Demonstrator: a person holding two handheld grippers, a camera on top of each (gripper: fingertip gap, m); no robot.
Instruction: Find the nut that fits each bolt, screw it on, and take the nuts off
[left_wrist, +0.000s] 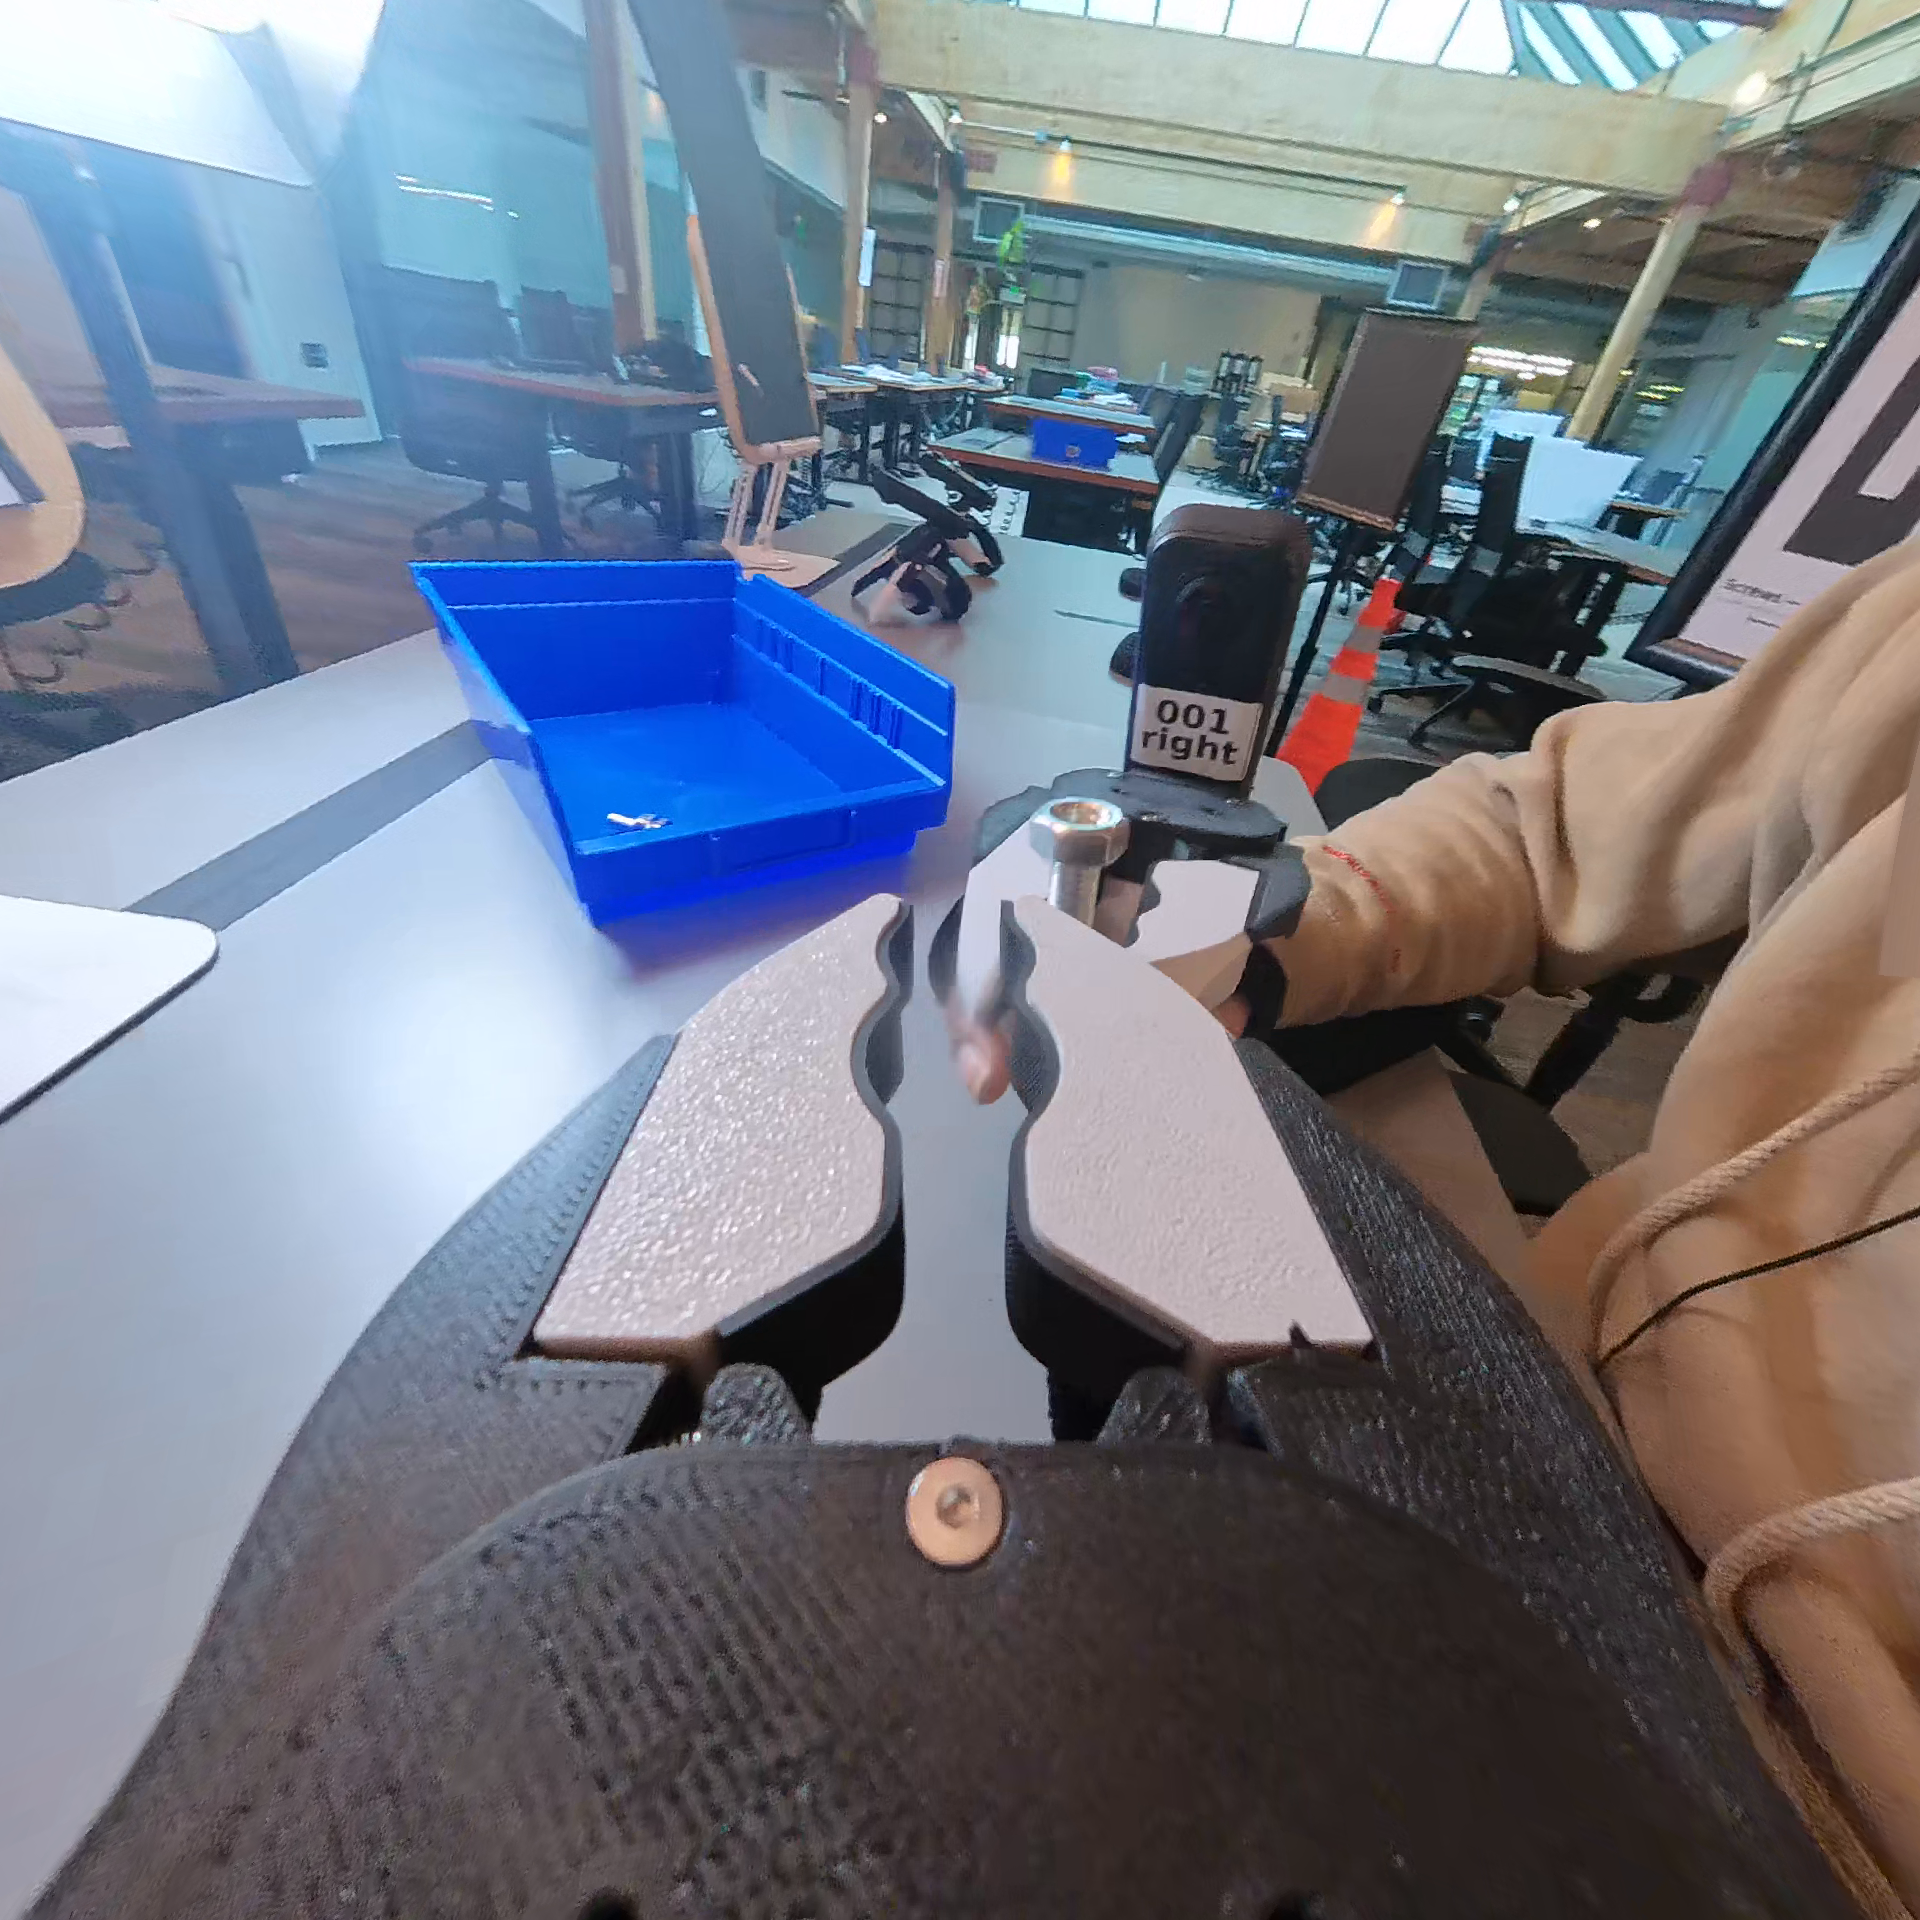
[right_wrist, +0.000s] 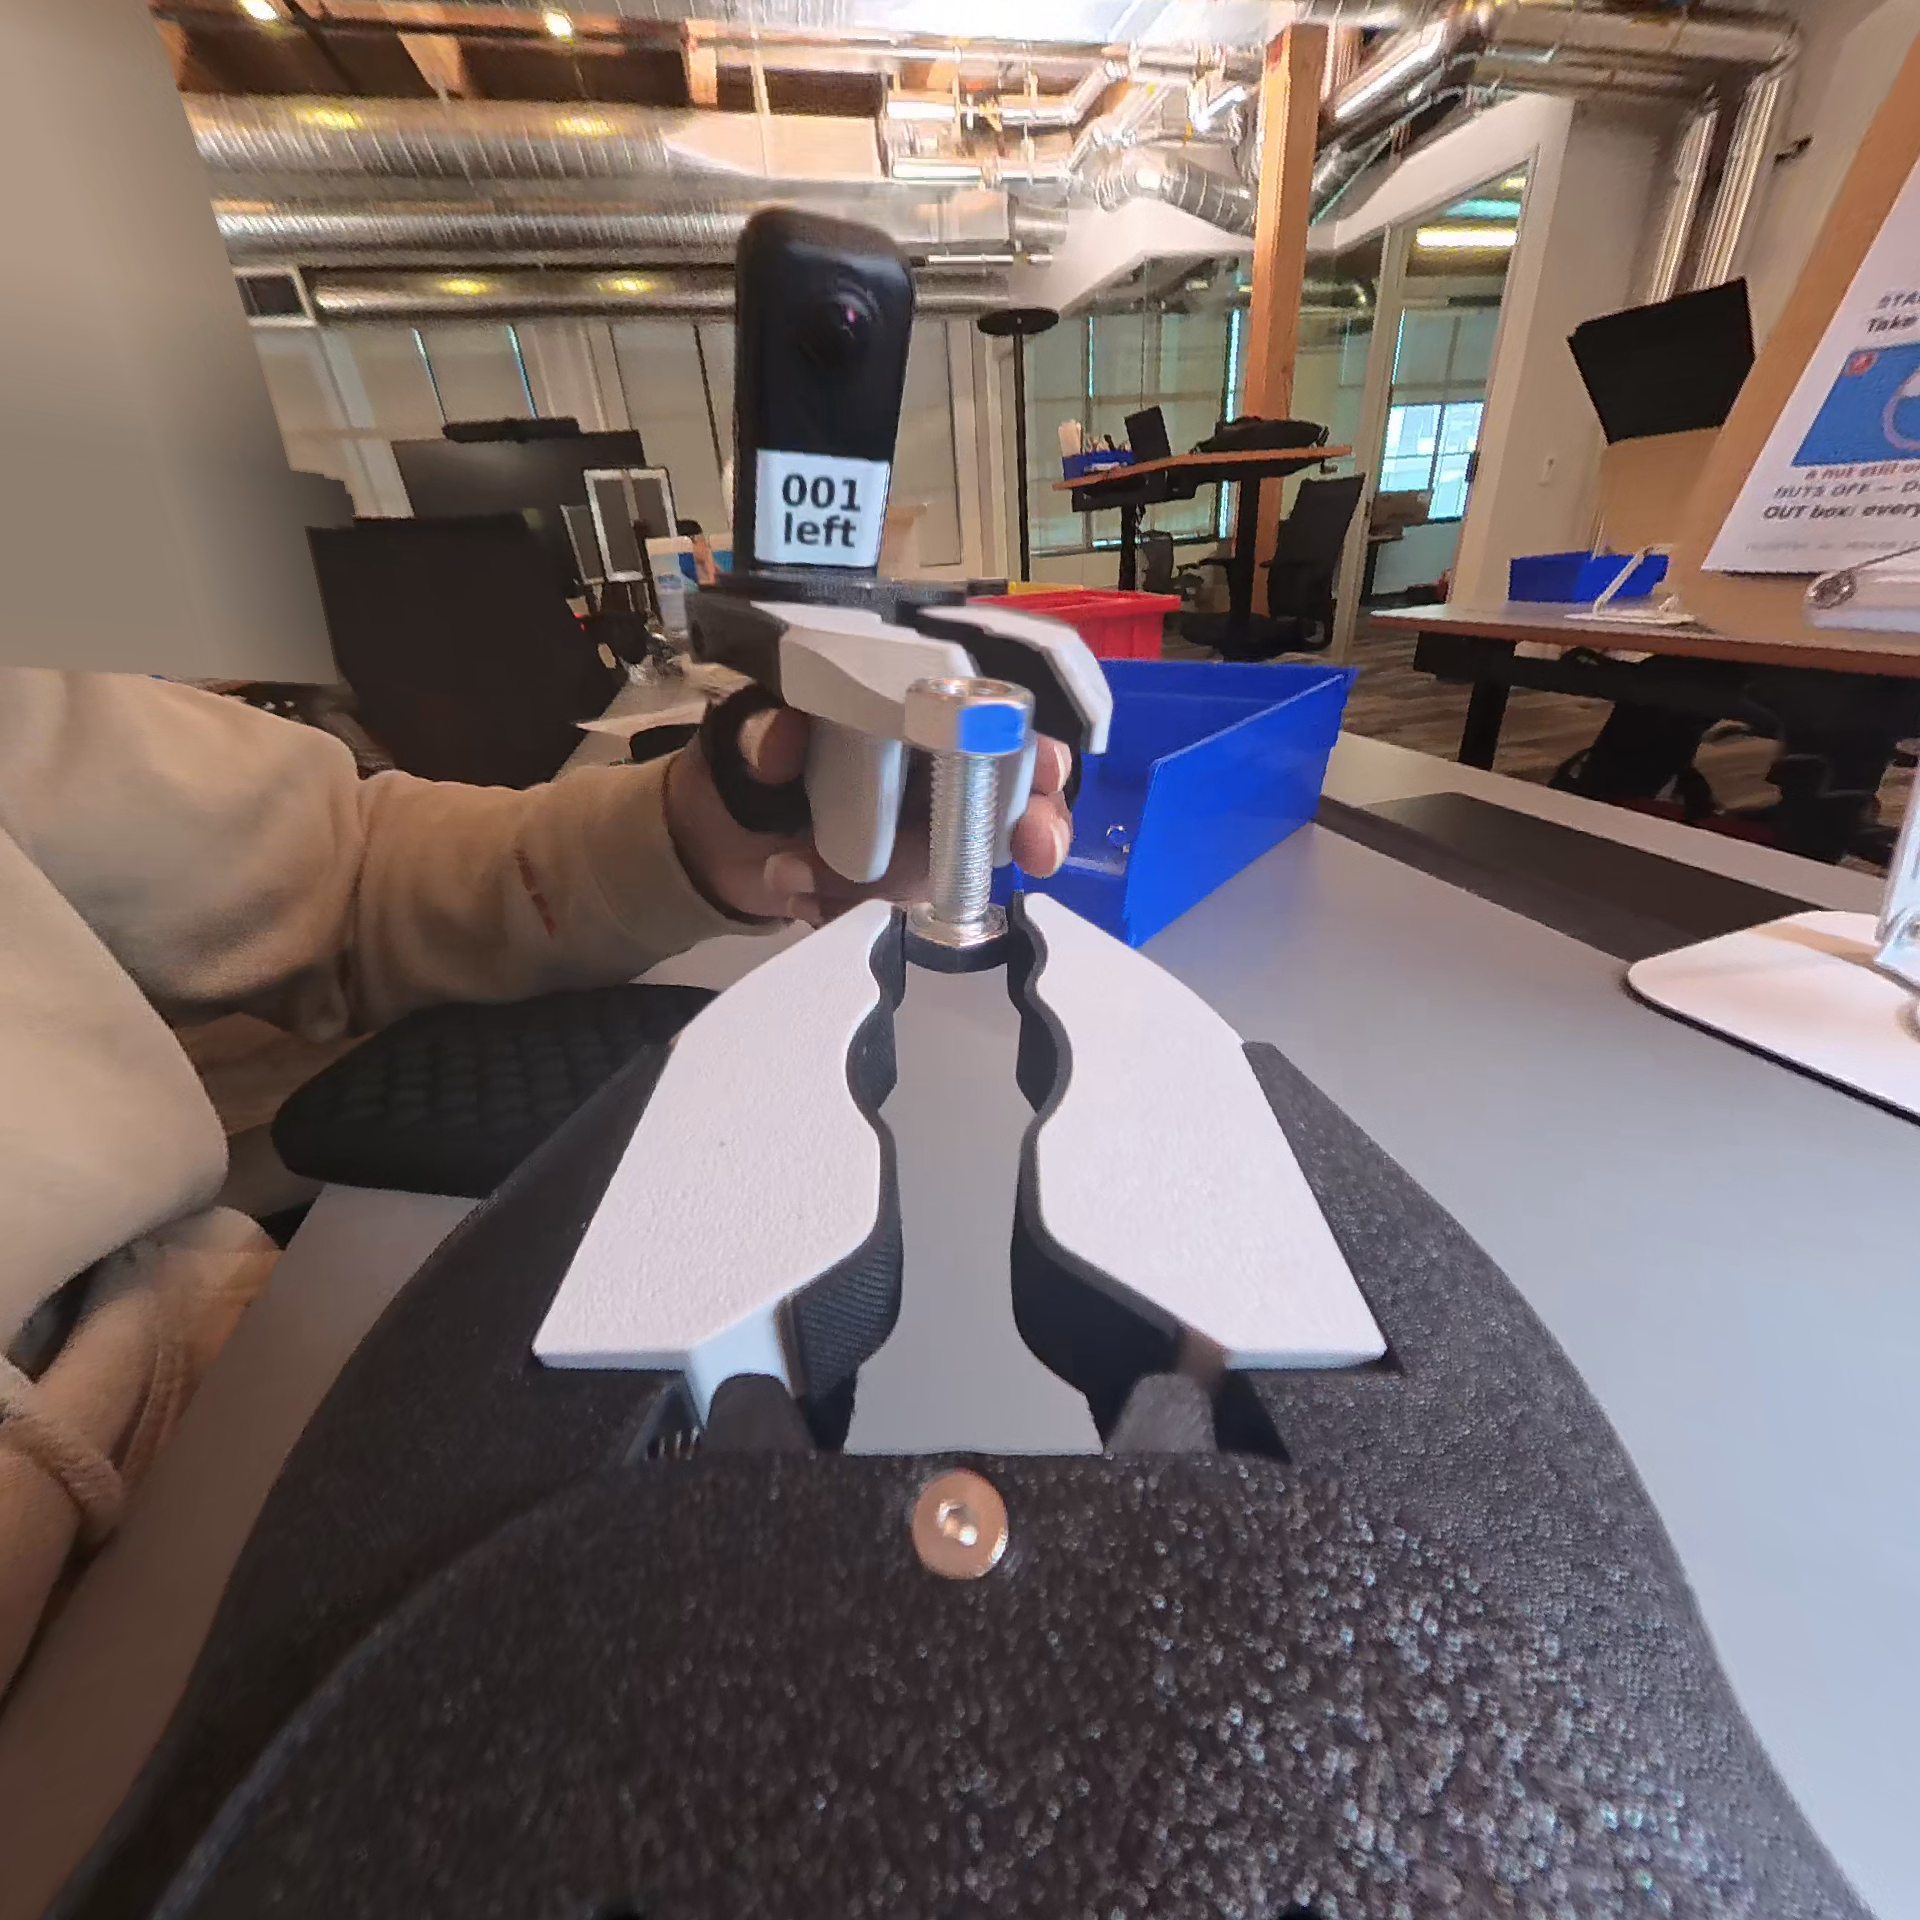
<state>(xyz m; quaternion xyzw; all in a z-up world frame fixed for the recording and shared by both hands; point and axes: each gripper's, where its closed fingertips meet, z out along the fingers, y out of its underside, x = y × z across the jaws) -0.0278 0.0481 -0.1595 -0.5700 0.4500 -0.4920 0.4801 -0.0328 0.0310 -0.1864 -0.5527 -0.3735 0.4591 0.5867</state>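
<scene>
A silver bolt stands upright, head down, with a silver hex nut at the top of its thread. My right gripper is shut on the bolt head and holds it above the grey table. My left gripper has a narrow gap between its fingers and holds nothing. In the left wrist view the nut and bolt rise just beyond its right fingertip. In the right wrist view the left gripper hovers just behind and above the nut, apart from it.
A blue bin sits on the table beyond the bolt, with a small metal part inside; it also shows in the right wrist view. A white stand base lies on the table. The person's beige sleeve is close by. Both grippers' tips are close together, under 4 cm apart.
</scene>
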